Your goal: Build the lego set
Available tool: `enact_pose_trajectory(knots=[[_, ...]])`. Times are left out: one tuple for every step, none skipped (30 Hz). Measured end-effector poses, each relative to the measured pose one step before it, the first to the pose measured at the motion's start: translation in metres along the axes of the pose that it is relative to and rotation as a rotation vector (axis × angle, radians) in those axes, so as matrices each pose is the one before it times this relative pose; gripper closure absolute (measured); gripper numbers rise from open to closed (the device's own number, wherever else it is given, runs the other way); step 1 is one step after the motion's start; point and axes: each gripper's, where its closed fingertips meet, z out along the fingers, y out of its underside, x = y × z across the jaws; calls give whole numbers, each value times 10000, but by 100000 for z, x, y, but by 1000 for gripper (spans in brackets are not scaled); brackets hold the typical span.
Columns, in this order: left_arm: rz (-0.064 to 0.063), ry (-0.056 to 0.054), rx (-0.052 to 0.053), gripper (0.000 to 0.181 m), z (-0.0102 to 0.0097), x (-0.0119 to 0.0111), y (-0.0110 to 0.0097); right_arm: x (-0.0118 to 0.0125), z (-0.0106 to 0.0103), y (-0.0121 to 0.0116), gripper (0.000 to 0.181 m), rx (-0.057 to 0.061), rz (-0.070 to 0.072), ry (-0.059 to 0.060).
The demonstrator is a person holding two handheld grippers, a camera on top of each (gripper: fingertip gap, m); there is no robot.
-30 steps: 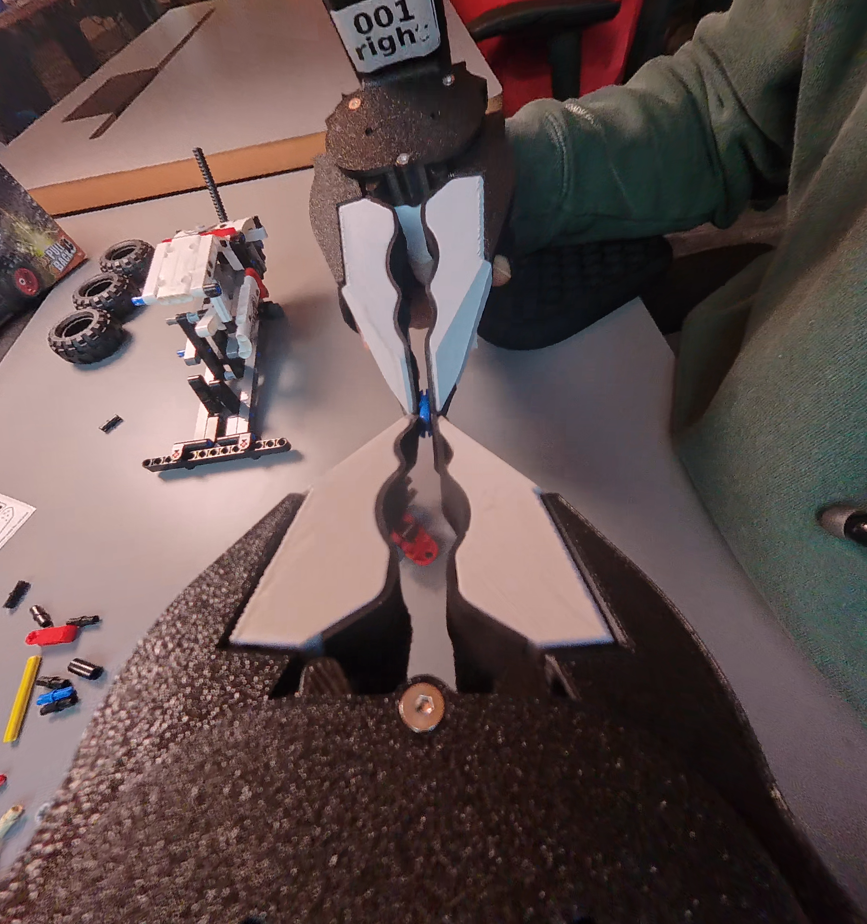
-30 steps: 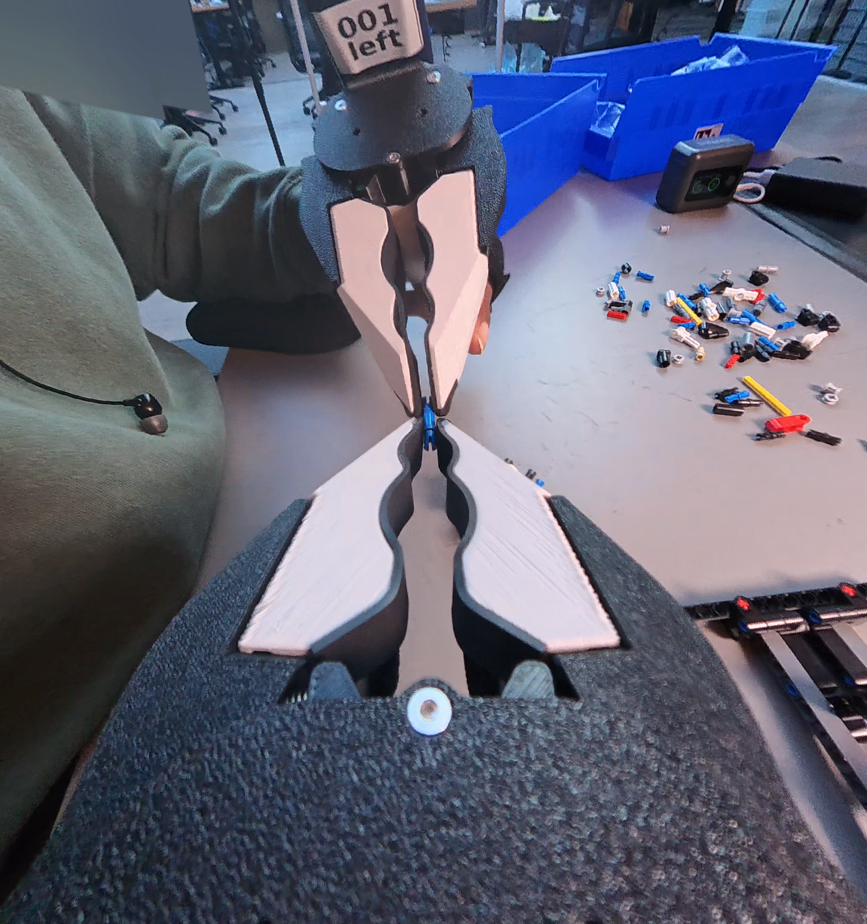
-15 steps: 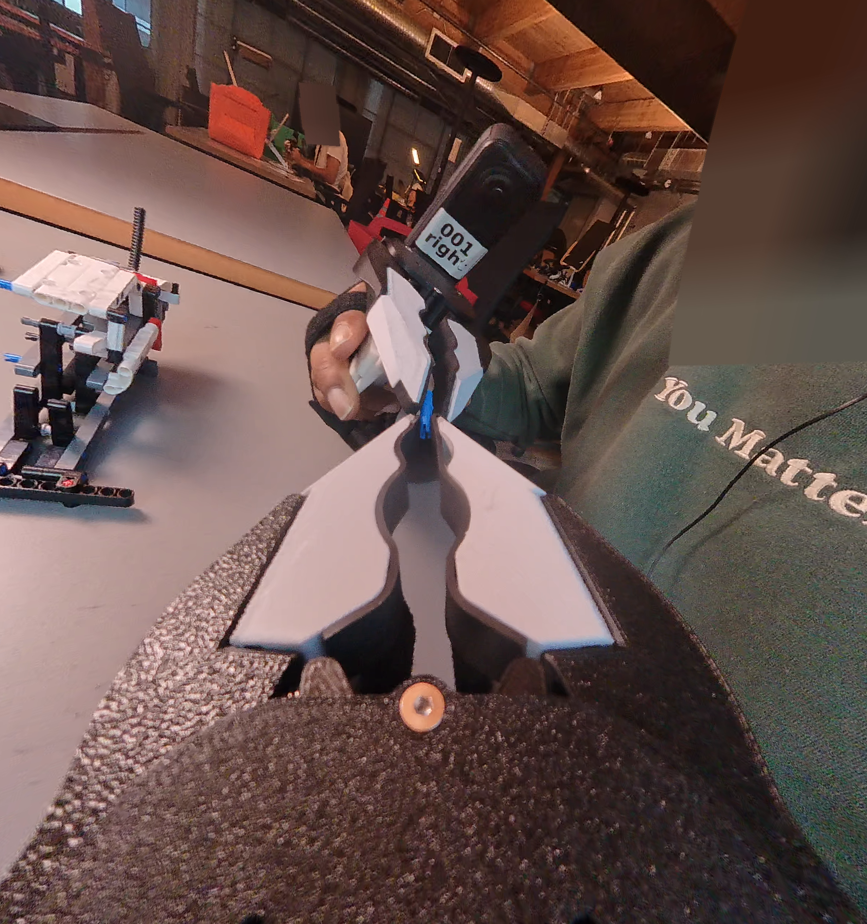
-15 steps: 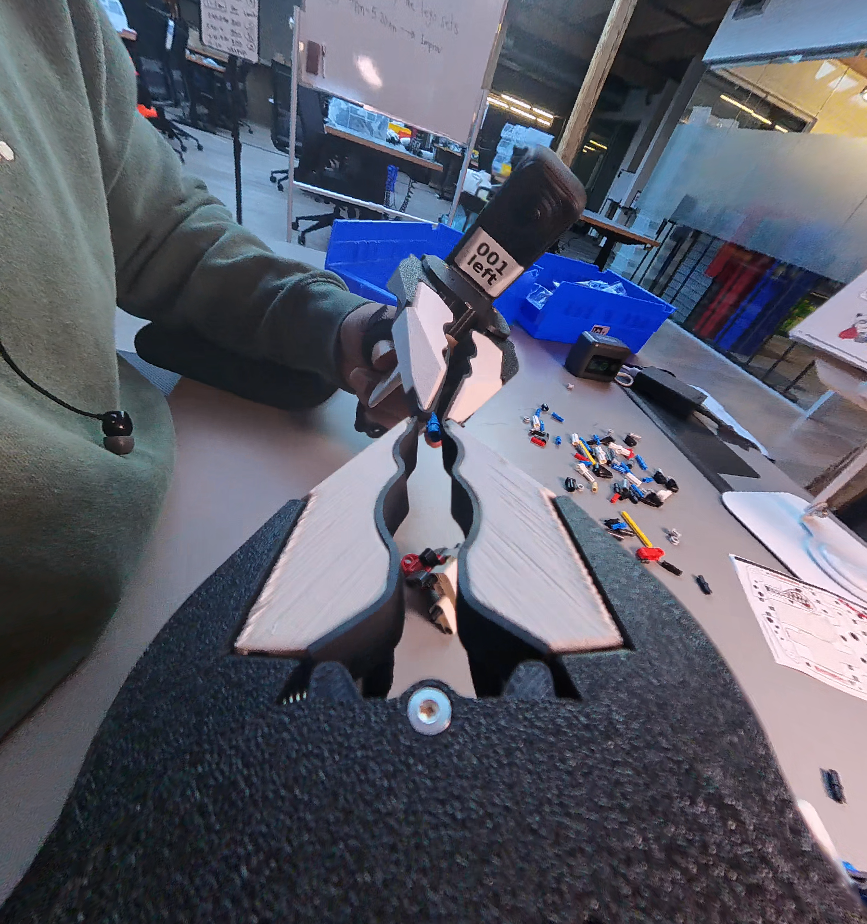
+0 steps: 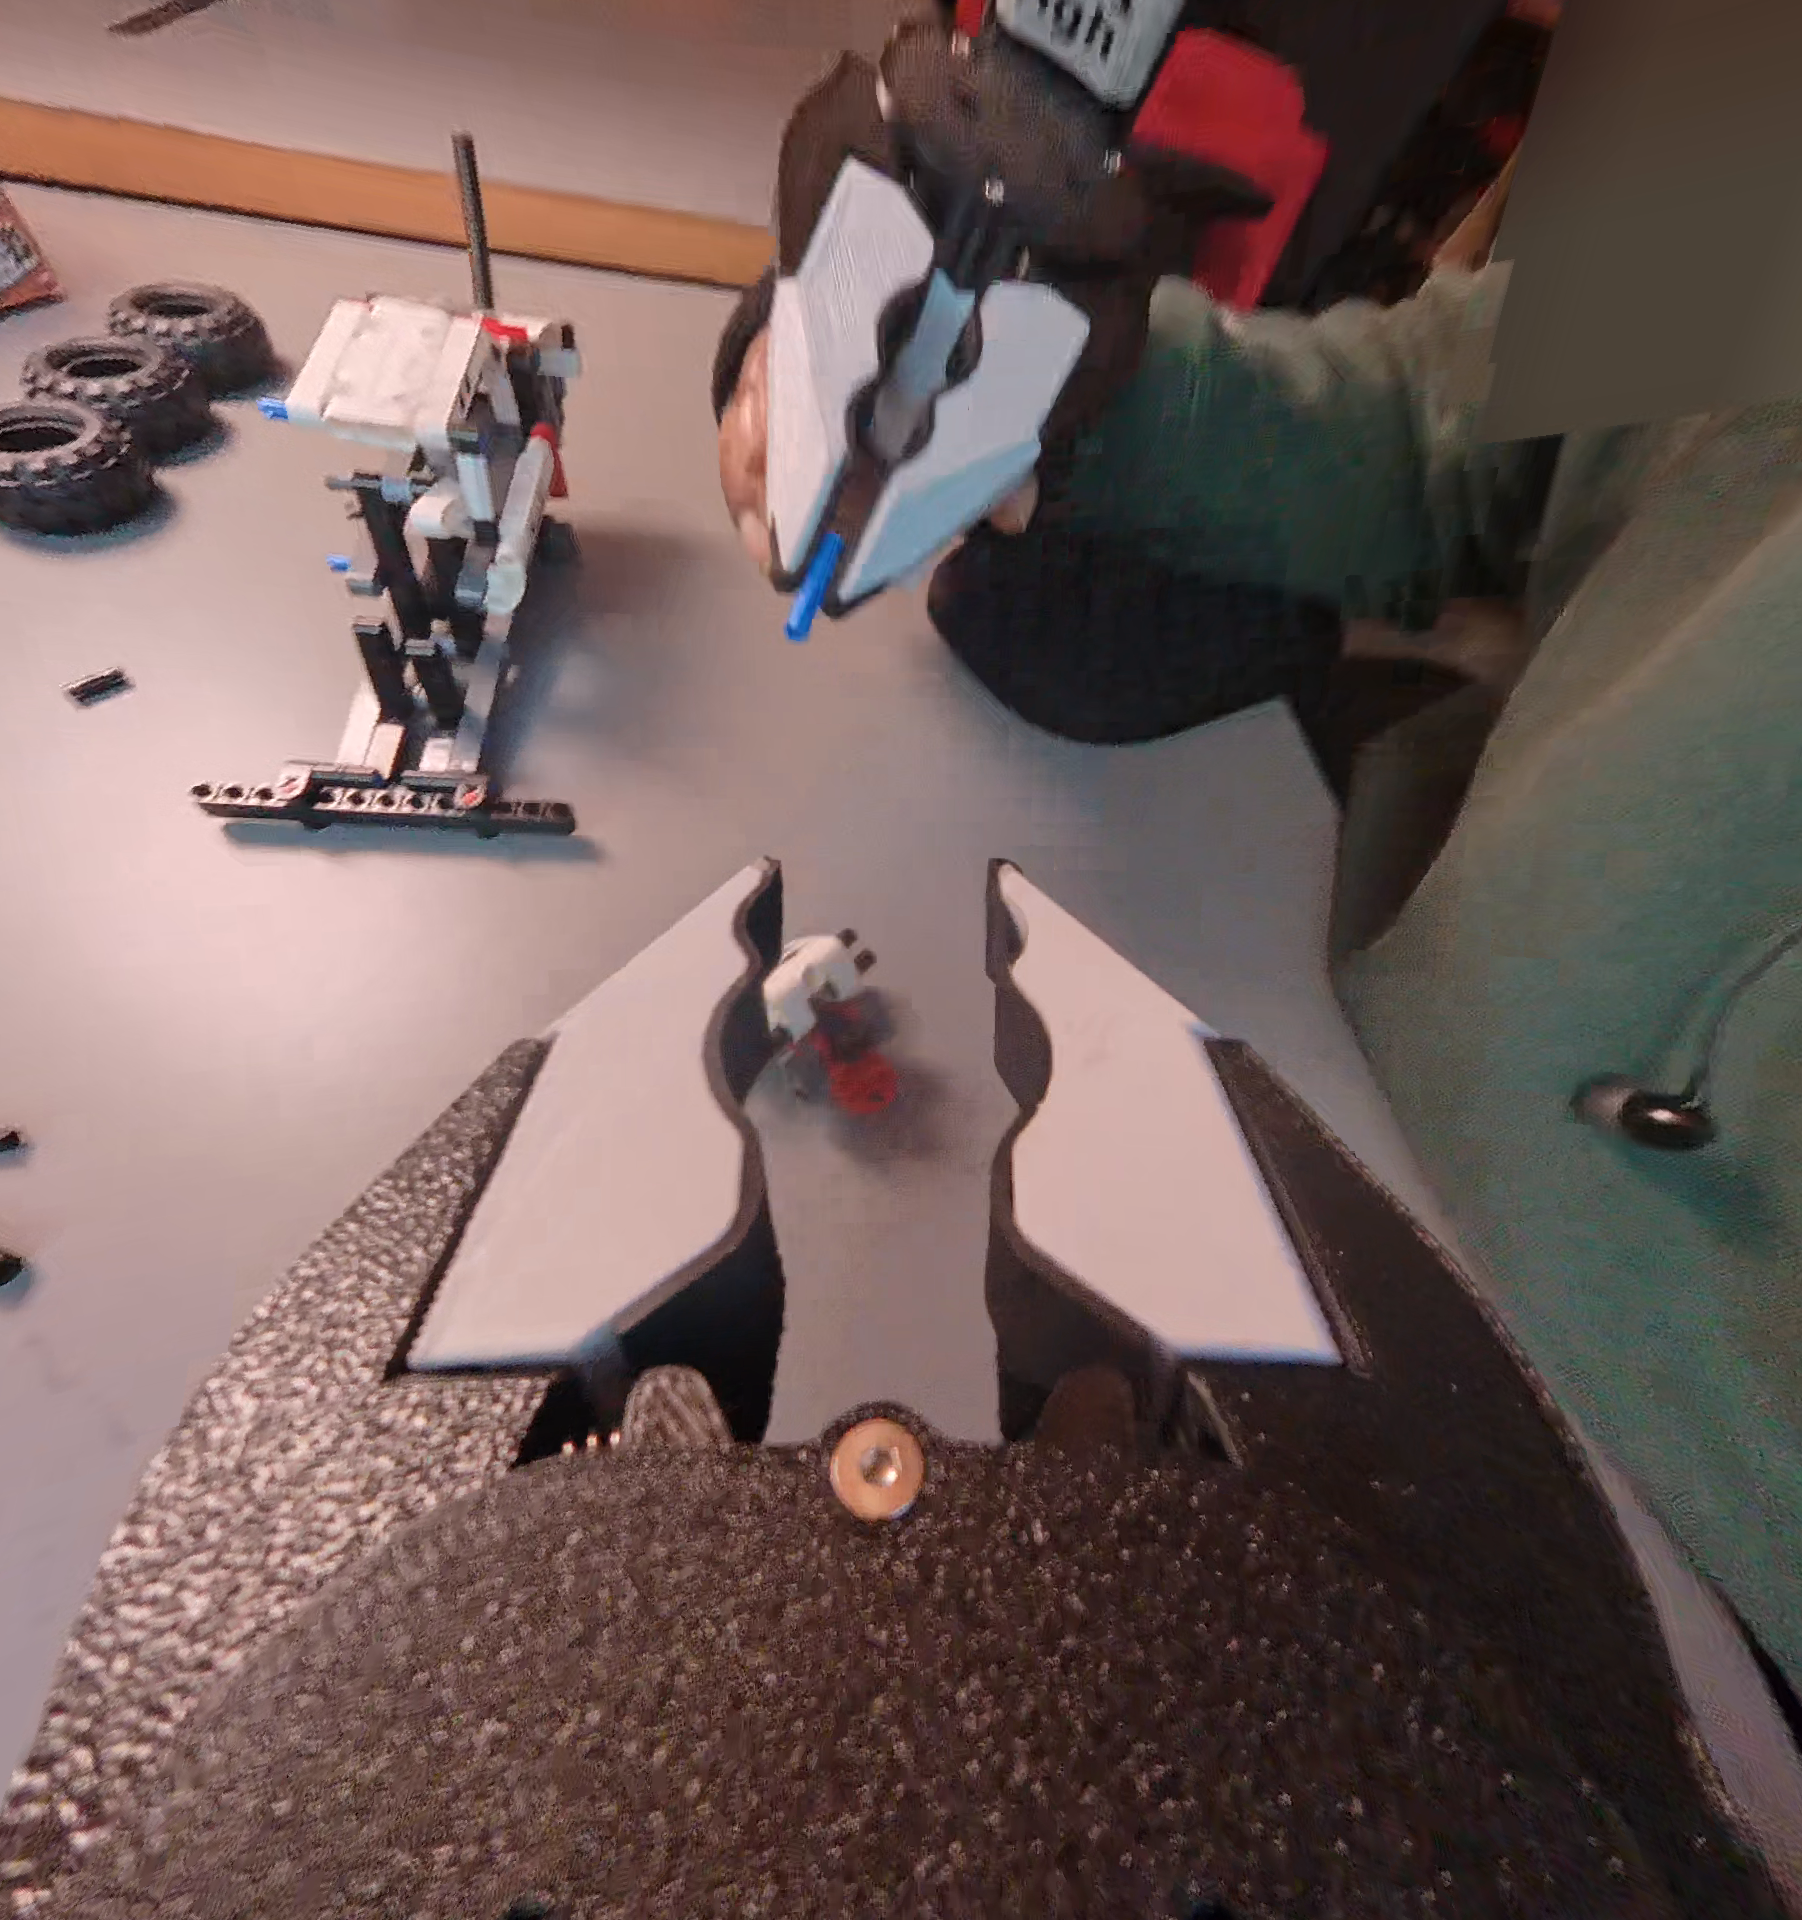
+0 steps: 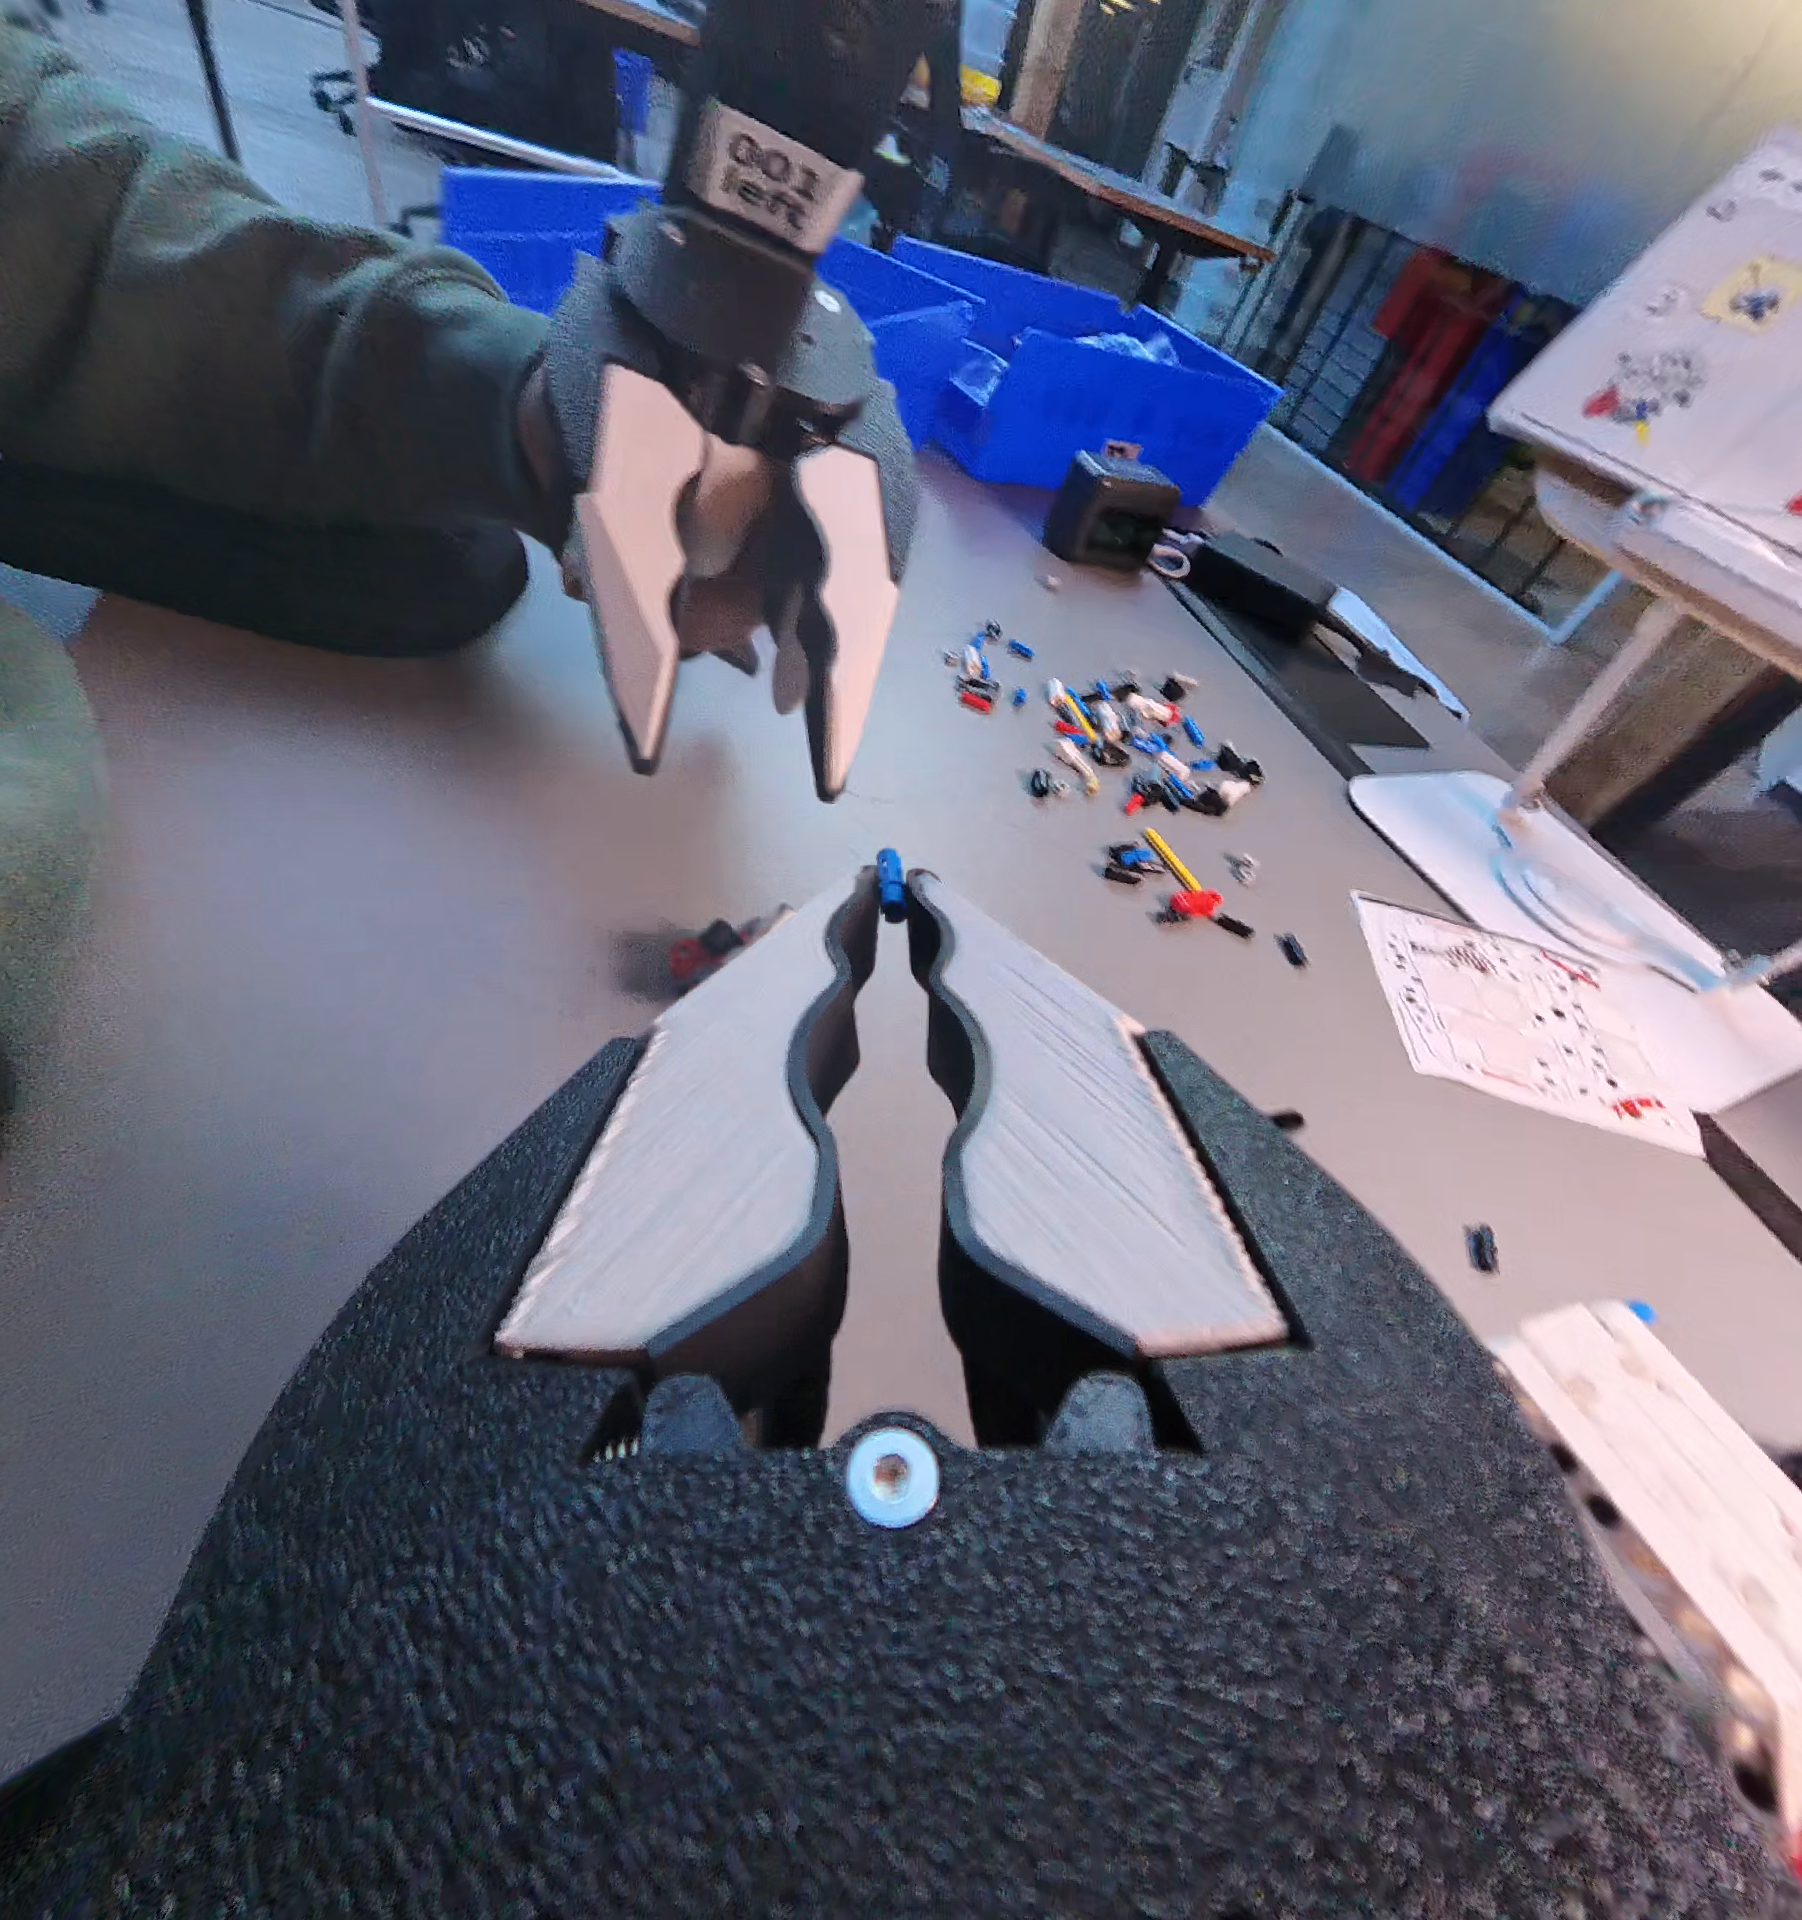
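Note:
My left gripper (image 5: 884, 883) is open and empty, held just above the table; it also shows in the right wrist view (image 6: 739, 774) with its jaws apart. A small white, red and black sub-assembly (image 5: 824, 1013) lies on the table between its fingers, and shows in the right wrist view (image 6: 710, 943) too. My right gripper (image 6: 892, 896) is shut on a blue pin (image 6: 889, 868); in the left wrist view it (image 5: 824, 597) hangs above the table with the pin (image 5: 801, 618) sticking out of its tips. The partly built model (image 5: 429, 540) stands to the left.
Three black tyres (image 5: 76, 416) lie left of the model. A pile of loose parts (image 6: 1136, 727), an instruction sheet (image 6: 1531, 1023), a white stand base (image 6: 1479, 862), blue bins (image 6: 1084, 405) and a black device (image 6: 1110, 509) are on the table. A person's green sleeve (image 5: 1292, 436) is close.
Both grippers held the blue pin tip to tip. My left gripper has opened and let go, the two have drawn apart, and the right keeps the pin. Both views tilted down again.

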Motion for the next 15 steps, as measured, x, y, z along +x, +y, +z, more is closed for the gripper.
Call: enact_pose_trajectory(knots=[[315, -283, -510, 139, 101, -446, 744, 796, -396, 626, 177, -124, 216, 224], [355, -181, -517, 135, 301, -245, 705, 494, -191, 436, 177, -94, 192, 136], [422, -165, -609, 127, 494, -174, 725, 227, -2, 386, 177, -106, 114, 66], [516, -120, -673, 119, 635, -66, 719, 12, 141, 369, 176, -127, 10, 7], [588, -33, -673, 114, 688, 70, 637, -59, 188, 380, 176, -163, -46, -4], [610, -43, -631, 109, 670, -2, 518, -48, 150, 344, 176, -169, -45, -4], [598, -51, -568, 103, 596, -95, 421, -20, 80, 280, 176, -118, -1, -11], [512, -11, -484, 100, 513, -156, 301, 22, 28, 175, 176, -51, 73, -25], [410, 89, -429, 100, 417, -134, 266, 20, -28, 99, 176, -9, 96, -38], [315, 211, -470, 101, 401, -43, 402, 21, -63, 43, 176, 8, 53, -15], [167, 380, -587, 102, 424, 112, 725, 24, -77, 6, 176, 9, 28, 2], [-179, 677, -145, 112, 204, 359, 136, -42, -77, -59, 176, 29, 25, -20], [-263, 739, -101, 122, 135, 425, 122, -91, -57, -101, 176, 43, 16, -36], [-149, 577, -107, 130, 102, 406, 79, -89, -25, -100, 176, 35, -14, -22], [180, 209, -80, 135, 11, 105, 47, -92, -19, -53, 176, 5, -27, -12]])
